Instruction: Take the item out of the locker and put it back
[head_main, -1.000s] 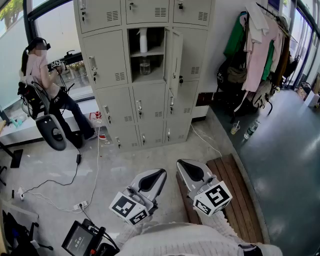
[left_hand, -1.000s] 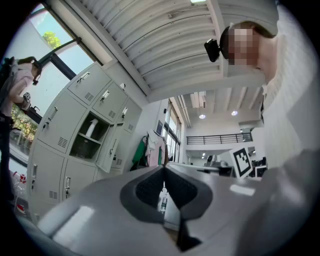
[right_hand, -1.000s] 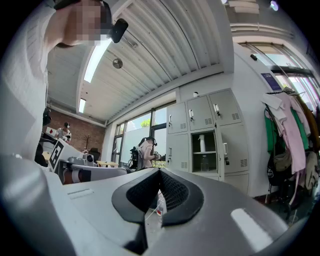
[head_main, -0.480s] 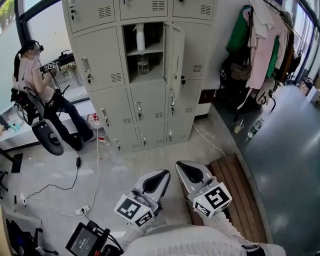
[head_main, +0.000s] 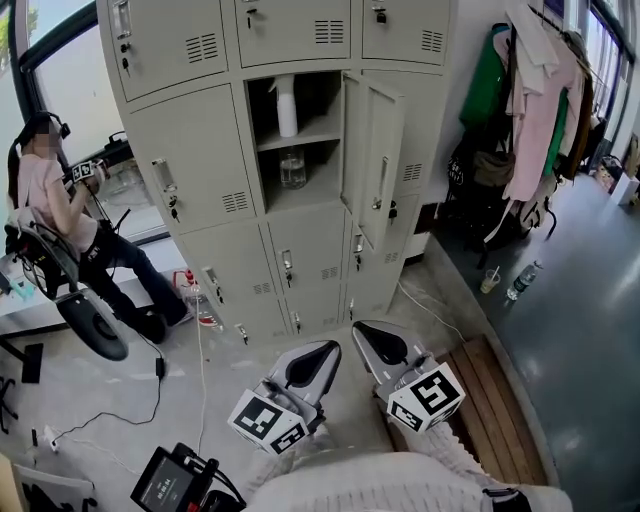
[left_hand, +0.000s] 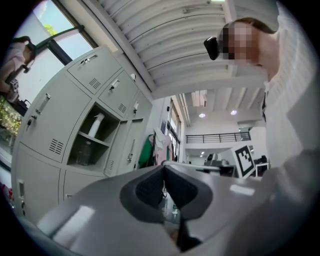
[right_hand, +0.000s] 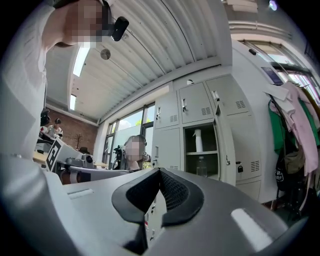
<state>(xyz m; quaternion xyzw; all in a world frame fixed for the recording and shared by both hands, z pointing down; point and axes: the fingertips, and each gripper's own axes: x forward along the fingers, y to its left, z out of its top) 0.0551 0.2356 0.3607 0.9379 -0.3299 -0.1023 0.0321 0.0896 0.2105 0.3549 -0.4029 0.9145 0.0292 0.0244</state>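
We face an open locker (head_main: 372, 160) over grey floor (head_main: 130, 370).
Left gripper (head_main: 322, 347), right gripper (head_main: 364, 331) closed, empty; only gripper views show ceiling (left_hand: 150, 40).

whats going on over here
Someone holds a left gripper and a right gripper, both shut and empty, facing the lockers. One locker stands open with a white bottle on its upper shelf and a clear bottle below. Neither is touched yet. A seated person is at the left.

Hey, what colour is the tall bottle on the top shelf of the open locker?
The bottle is white; the head view shows it best.
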